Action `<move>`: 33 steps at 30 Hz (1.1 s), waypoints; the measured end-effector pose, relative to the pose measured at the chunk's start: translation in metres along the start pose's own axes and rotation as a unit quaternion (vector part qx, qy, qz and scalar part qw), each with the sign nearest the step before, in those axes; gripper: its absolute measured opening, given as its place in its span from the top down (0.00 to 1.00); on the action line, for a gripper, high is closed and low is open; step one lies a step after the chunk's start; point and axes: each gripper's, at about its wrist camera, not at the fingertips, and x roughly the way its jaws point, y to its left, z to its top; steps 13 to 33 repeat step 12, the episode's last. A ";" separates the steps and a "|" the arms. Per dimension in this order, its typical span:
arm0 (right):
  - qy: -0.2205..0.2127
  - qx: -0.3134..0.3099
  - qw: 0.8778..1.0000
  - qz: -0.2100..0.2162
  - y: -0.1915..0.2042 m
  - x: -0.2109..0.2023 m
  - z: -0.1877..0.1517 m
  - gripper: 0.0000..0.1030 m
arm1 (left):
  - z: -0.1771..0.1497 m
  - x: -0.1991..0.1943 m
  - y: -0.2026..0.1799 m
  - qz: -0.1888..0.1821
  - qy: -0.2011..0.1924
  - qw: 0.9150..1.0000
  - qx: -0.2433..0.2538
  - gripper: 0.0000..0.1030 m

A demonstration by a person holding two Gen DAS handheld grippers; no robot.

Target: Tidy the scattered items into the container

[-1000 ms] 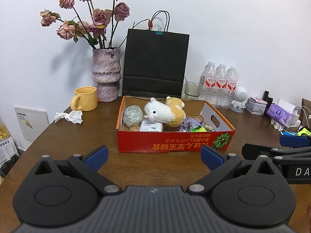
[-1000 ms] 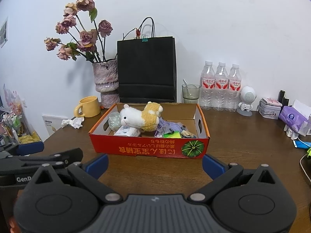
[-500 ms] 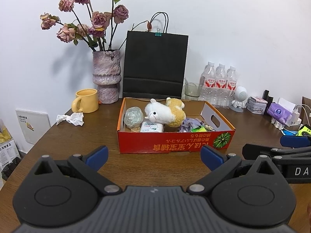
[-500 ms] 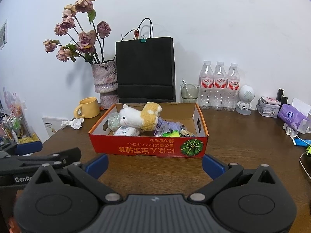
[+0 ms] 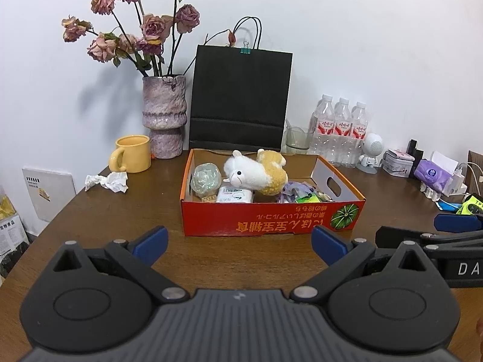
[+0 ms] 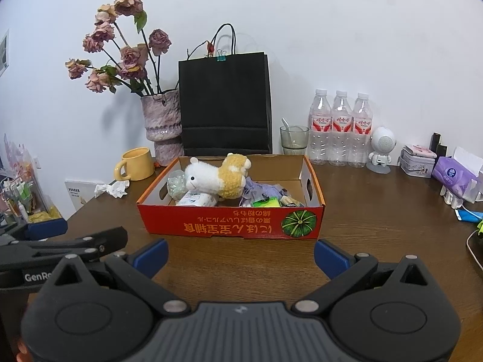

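Observation:
A red cardboard box (image 5: 271,226) (image 6: 229,226) sits mid-table. Inside it lie a white-and-yellow plush alpaca (image 5: 253,173) (image 6: 217,176), a greenish wrapped ball (image 5: 206,178), a white pack (image 5: 235,194), a purple wrapper (image 5: 291,188) and a green packet (image 5: 306,197). My left gripper (image 5: 239,242) hovers open just in front of the box, holding nothing. My right gripper (image 6: 240,256) is likewise open and empty before the box's front wall. A crumpled white tissue (image 5: 107,181) (image 6: 113,187) lies on the table left of the box.
Behind the box stand a yellow mug (image 5: 131,154), a vase of dried roses (image 5: 163,117), a black paper bag (image 5: 240,99), a glass (image 5: 297,138) and three water bottles (image 5: 341,129). A white robot figure (image 6: 381,147), tins and a purple tissue pack (image 6: 452,178) crowd the right.
Both views have drifted only slightly. Both grippers remain open and the box contents have not moved.

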 end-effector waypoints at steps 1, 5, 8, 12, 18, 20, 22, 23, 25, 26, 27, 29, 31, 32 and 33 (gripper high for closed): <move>0.000 0.000 1.000 0.000 0.000 0.001 0.000 0.00 | 0.000 0.000 0.000 0.000 0.001 1.000 0.000 0.00; 0.003 0.001 1.000 0.000 0.000 0.003 -0.001 0.00 | -0.001 0.002 0.001 0.001 0.004 1.000 -0.002 0.00; 0.003 0.002 1.000 -0.003 0.000 0.003 -0.002 0.00 | -0.003 0.002 0.000 -0.001 0.004 1.000 -0.003 0.00; 0.003 0.003 1.000 -0.006 -0.001 0.003 -0.002 0.00 | -0.004 0.003 -0.002 0.004 0.003 1.000 -0.002 0.00; 0.003 0.003 1.000 -0.006 -0.001 0.003 -0.002 0.00 | -0.004 0.003 -0.002 0.004 0.003 1.000 -0.002 0.00; 0.003 0.003 1.000 -0.006 -0.001 0.003 -0.002 0.00 | -0.004 0.003 -0.002 0.004 0.003 1.000 -0.002 0.00; 0.003 0.003 1.000 -0.006 -0.001 0.003 -0.002 0.00 | -0.004 0.003 -0.002 0.004 0.003 1.000 -0.002 0.00; 0.003 0.003 1.000 -0.006 -0.001 0.003 -0.002 0.00 | -0.004 0.003 -0.002 0.004 0.003 1.000 -0.002 0.00; 0.003 0.003 1.000 -0.006 -0.001 0.003 -0.002 0.00 | -0.004 0.003 -0.002 0.004 0.003 1.000 -0.002 0.00; 0.003 0.003 1.000 -0.006 -0.001 0.003 -0.002 0.00 | -0.004 0.003 -0.002 0.004 0.003 1.000 -0.002 0.00; 0.003 0.003 1.000 -0.006 -0.001 0.003 -0.002 0.00 | -0.004 0.003 -0.002 0.004 0.003 1.000 -0.002 0.00; 0.003 0.003 1.000 -0.006 -0.001 0.003 -0.002 0.00 | -0.004 0.003 -0.002 0.004 0.003 1.000 -0.002 0.00; 0.003 0.003 1.000 -0.006 -0.001 0.003 -0.002 0.00 | -0.004 0.003 -0.002 0.004 0.003 1.000 -0.002 0.00; 0.003 0.003 1.000 -0.006 -0.001 0.003 -0.002 0.00 | -0.004 0.003 -0.002 0.004 0.003 1.000 -0.002 0.00; 0.003 0.003 1.000 -0.006 -0.001 0.003 -0.002 0.00 | -0.004 0.003 -0.002 0.004 0.003 1.000 -0.002 0.00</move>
